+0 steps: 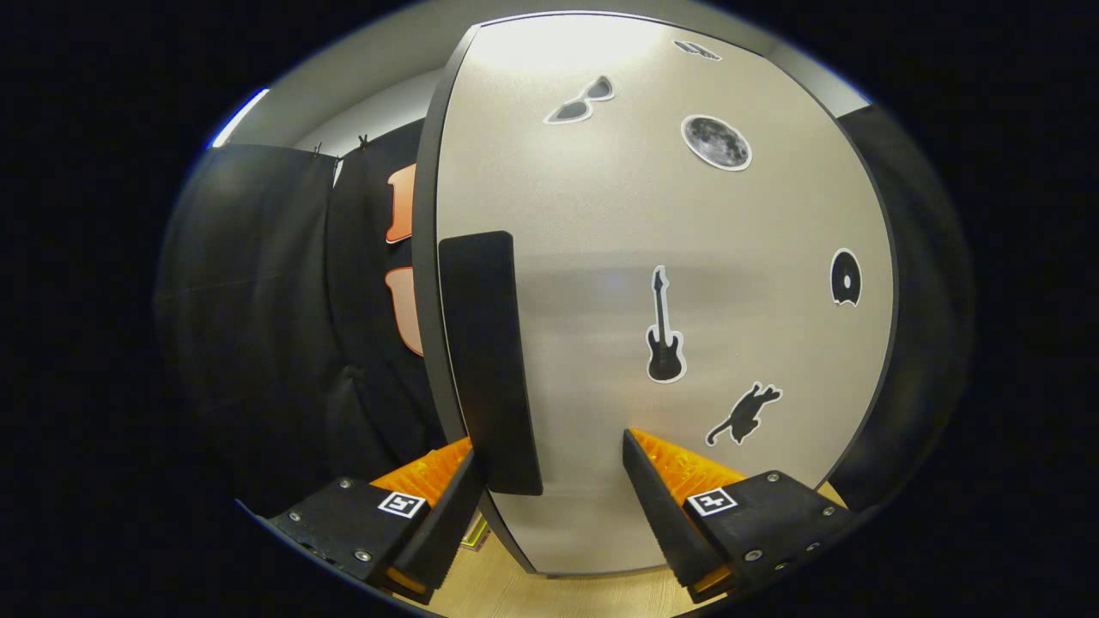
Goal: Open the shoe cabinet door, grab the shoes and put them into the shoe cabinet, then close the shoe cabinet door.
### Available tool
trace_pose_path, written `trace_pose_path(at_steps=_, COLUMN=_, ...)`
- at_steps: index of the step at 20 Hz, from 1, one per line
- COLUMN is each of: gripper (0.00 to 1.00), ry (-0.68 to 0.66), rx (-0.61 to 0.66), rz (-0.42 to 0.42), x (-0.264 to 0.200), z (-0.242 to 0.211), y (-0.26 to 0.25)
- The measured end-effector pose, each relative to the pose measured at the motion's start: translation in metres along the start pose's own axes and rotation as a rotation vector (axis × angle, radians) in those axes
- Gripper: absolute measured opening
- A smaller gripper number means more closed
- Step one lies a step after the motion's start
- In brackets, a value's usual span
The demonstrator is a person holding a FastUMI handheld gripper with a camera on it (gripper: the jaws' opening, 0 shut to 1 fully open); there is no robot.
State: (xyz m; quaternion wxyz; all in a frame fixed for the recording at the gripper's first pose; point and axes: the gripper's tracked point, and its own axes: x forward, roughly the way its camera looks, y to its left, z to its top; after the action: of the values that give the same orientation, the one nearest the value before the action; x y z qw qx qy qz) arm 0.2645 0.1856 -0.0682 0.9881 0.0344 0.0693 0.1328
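The shoe cabinet door point(687, 223) is a flat grey panel with a dark edge, standing close in front of me. It carries black stickers: a guitar point(664, 330), a cat, a moon, sunglasses and a disc. A tall black handle point(489, 360) runs along the door's left edge. My gripper point(549, 446) is open, and the handle's lower end sits between the fingers. It lies right against the left finger point(446, 506), while the right finger point(661, 498) stands well apart from it, in front of the door face. I cannot tell whether the door is closed or ajar.
Black booth cloth point(258, 326) hangs to the left of the door and beyond its right edge. Light wooden floor point(549, 592) shows under the door's lower edge, between the fingers.
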Motion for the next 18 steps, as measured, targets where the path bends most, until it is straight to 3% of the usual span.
trace_pose_path(at_steps=8, gripper=0.95, ry=-0.012, rx=-0.005, rz=-0.013, x=-0.015, z=0.004, y=0.0)
trace_pose_path(at_steps=18, gripper=0.95, ry=-0.005, rx=-0.053, rz=-0.086, x=-0.131, z=0.008, y=-0.018)
